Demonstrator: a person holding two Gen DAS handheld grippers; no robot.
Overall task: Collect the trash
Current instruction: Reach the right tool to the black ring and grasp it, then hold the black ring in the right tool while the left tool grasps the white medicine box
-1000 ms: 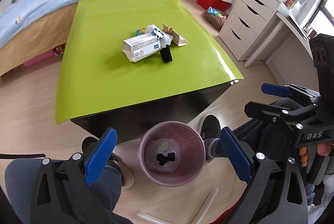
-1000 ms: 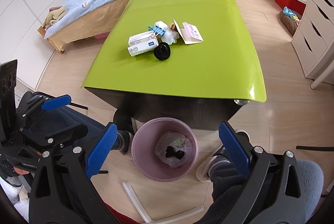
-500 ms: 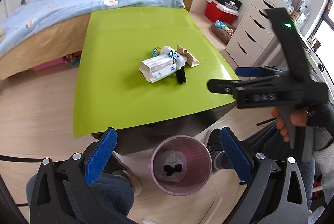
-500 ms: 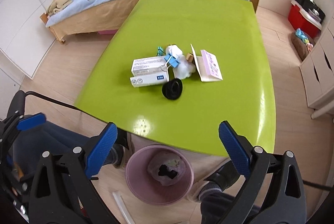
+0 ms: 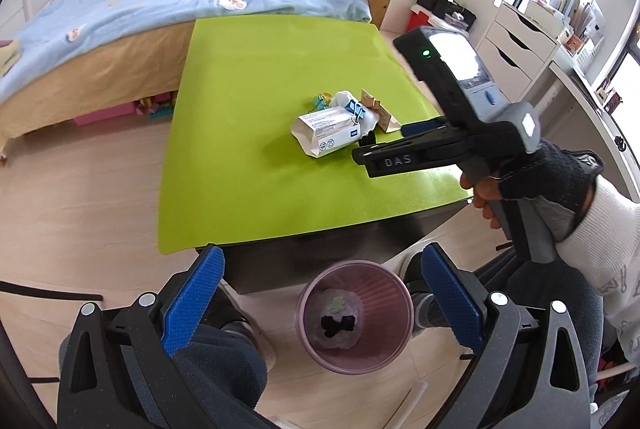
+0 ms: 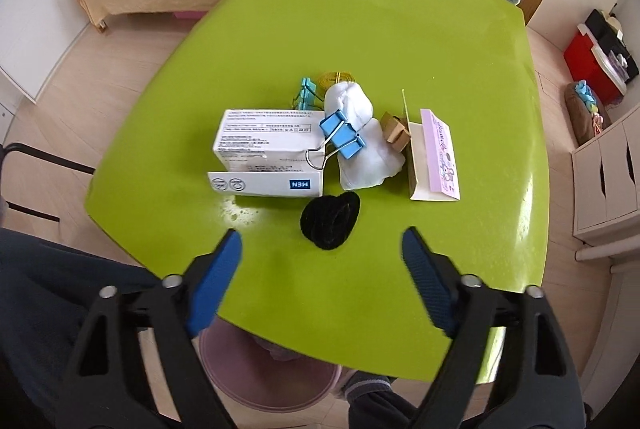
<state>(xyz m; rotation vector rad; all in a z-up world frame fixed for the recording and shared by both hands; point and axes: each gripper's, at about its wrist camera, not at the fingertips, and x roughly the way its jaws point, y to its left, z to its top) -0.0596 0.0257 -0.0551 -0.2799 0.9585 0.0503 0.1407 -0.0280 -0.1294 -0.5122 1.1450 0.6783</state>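
A pile of trash lies on the green table [image 6: 400,29]: a white box [image 6: 268,159], a black ring-shaped piece [image 6: 330,215], a white wad [image 6: 362,145], blue binder clips [image 6: 340,133], a small brown box [image 6: 396,131] and a pink card [image 6: 438,153]. My right gripper [image 6: 322,269] is open and empty, just short of the black piece. It also shows in the left wrist view [image 5: 384,155], over the table near the pile [image 5: 340,125]. My left gripper [image 5: 320,293] is open and empty above the pink bin [image 5: 354,313] on the floor.
The bin holds a black scrap and a pale wad. A bed [image 5: 140,13] stands behind the table. White drawers [image 5: 516,49] are at the right. The person's knees sit under the table's near edge.
My right gripper has moved up from the bin and forward over the table toward the pile. My left gripper has stayed above the bin.
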